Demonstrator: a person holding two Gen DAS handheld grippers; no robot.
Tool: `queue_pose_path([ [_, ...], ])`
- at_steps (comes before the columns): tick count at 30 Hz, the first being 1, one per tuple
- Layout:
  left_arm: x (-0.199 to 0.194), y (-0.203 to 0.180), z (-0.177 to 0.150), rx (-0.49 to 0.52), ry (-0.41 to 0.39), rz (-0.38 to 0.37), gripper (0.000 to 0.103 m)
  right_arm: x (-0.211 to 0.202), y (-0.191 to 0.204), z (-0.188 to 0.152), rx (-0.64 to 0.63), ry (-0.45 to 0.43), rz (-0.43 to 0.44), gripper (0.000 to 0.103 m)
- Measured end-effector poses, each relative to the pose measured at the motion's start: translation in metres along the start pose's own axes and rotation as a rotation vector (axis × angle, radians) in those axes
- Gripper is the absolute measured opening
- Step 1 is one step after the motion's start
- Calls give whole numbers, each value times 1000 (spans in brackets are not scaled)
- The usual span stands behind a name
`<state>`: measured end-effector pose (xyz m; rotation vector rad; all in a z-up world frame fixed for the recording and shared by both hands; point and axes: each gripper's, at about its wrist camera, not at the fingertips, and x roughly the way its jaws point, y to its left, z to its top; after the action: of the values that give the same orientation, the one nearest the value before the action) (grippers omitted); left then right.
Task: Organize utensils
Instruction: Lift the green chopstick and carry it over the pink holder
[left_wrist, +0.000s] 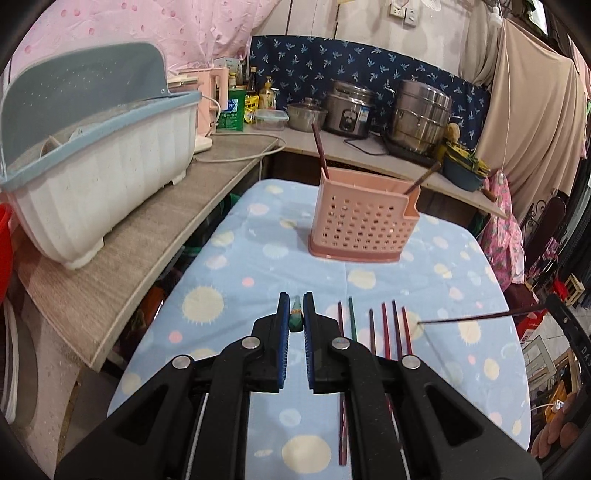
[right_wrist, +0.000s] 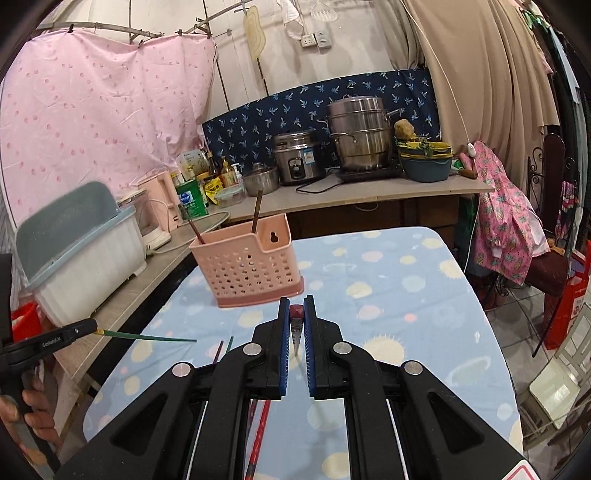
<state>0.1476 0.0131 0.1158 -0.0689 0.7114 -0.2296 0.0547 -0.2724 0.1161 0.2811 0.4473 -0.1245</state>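
Note:
My left gripper (left_wrist: 296, 306) is shut on the end of a green chopstick (left_wrist: 296, 319). From the right wrist view that chopstick (right_wrist: 147, 336) juts sideways out of the left gripper (right_wrist: 92, 328) above the table. My right gripper (right_wrist: 296, 304) is shut on a dark red chopstick (right_wrist: 296, 314), seen from the left as a thin rod (left_wrist: 480, 317) over the table's right side. Several loose chopsticks (left_wrist: 386, 328) lie side by side on the blue dotted tablecloth (left_wrist: 258, 258) under both grippers. A pink perforated holder (left_wrist: 364, 225) (right_wrist: 251, 266) stands farther back with two chopsticks (left_wrist: 319, 151) leaning in it.
A white dish rack with a grey-blue lid (left_wrist: 92, 177) (right_wrist: 85, 251) sits on the wooden counter to the left. On the back counter are a rice cooker (right_wrist: 295, 158), a steel steamer pot (right_wrist: 360, 136), bottles and bowls. A person's hand (right_wrist: 37, 406) holds the left gripper.

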Motion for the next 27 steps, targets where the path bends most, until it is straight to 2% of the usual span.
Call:
queue_pose_path([
  [10, 17, -7, 49, 15, -30, 0, 7, 19, -2, 38, 23, -27, 43, 7],
  [17, 24, -16, 80, 27, -32, -31, 7, 28, 4, 74, 25, -65, 86, 7],
  [22, 17, -25, 114, 24, -76, -58, 7, 38, 12, 109, 48, -100, 142, 7],
  [27, 4, -36, 161, 16, -171, -54, 7, 49, 25, 150, 57, -165, 178, 7],
])
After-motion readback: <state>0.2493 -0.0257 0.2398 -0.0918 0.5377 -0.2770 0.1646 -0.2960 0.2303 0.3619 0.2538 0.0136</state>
